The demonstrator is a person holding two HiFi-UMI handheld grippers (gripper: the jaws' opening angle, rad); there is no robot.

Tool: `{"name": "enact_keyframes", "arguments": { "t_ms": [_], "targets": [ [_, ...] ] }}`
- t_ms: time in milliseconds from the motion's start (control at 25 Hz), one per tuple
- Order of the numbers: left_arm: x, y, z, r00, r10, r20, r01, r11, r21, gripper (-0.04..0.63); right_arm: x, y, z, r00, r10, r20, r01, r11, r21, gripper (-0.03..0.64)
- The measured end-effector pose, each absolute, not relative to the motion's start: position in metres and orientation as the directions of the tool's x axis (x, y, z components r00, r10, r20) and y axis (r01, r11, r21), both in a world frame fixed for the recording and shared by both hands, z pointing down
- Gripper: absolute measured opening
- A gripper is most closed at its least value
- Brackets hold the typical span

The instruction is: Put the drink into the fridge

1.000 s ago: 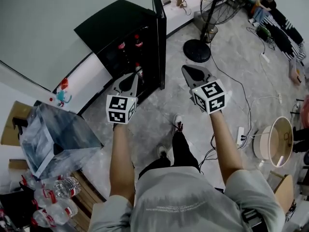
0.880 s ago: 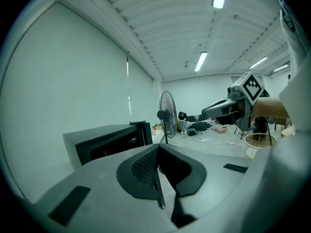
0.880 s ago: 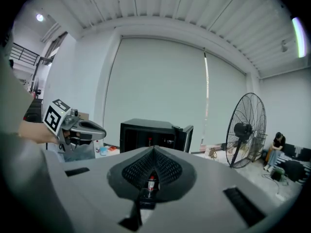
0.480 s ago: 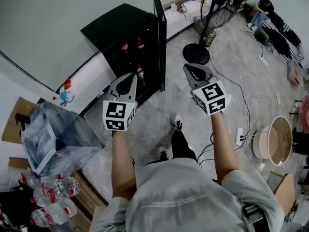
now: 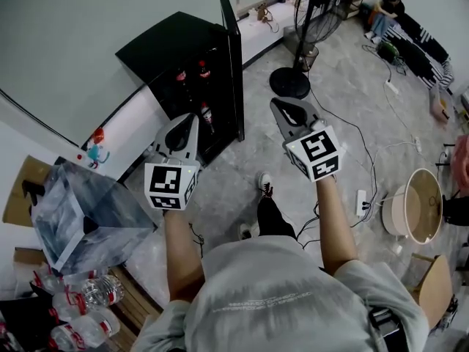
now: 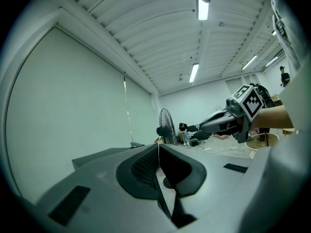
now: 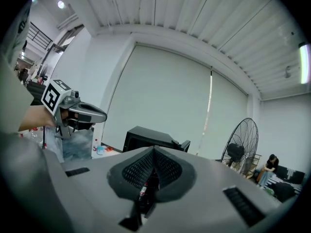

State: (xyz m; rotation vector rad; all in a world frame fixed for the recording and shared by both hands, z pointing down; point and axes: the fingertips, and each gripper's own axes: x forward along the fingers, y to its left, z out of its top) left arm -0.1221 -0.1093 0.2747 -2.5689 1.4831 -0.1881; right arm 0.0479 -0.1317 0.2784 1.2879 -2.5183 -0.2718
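Already the drinks are inside the black mini fridge [image 5: 165, 46], which stands on the grey floor against a pale wall. Its door [image 5: 233, 64] is swung wide open and shows edge-on in the head view. Two red-capped bottles [image 5: 203, 70] stand side by side on the upper shelf. A third bottle [image 5: 207, 114] stands lower down, just past the tip of the left gripper [image 5: 190, 119].

That gripper is held out in front of the person and points at the open fridge. In its own view the two jaws are pressed together at the tips, with nothing between them. The right gripper [image 5: 277, 105] is held at about the same height, well apart from the left one and to the right of the fridge door. It points toward the round base of a pedestal fan [image 5: 289, 79]. Its jaws also meet at the tips and carry nothing. Through the narrow slit lower between its pads, a bit of a red-labelled bottle in the fridge shows.

To the person's left lies a crumpled clear plastic bag [image 5: 80, 211], with a cluster of water bottles [image 5: 80, 299] below it. To the right, a round basin [image 5: 418, 210] and a power strip [image 5: 362, 202] sit on the floor among loose cables. Far back near the fan, another person [image 5: 385, 9] sits on the floor.
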Motion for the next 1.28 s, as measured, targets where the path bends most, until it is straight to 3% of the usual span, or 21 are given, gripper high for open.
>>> {"name": "enact_keyframes", "arguments": {
  "t_ms": [1280],
  "targets": [
    [-0.096, -0.119, 0.288, 0.572, -0.819, 0.042, -0.795, -0.566, -0.219, 0.015, 0.050, -0.133, 0.280, -0.564, -0.807, 0.173, -0.749, 0.589, 0.303, 0.002]
  ]
}}
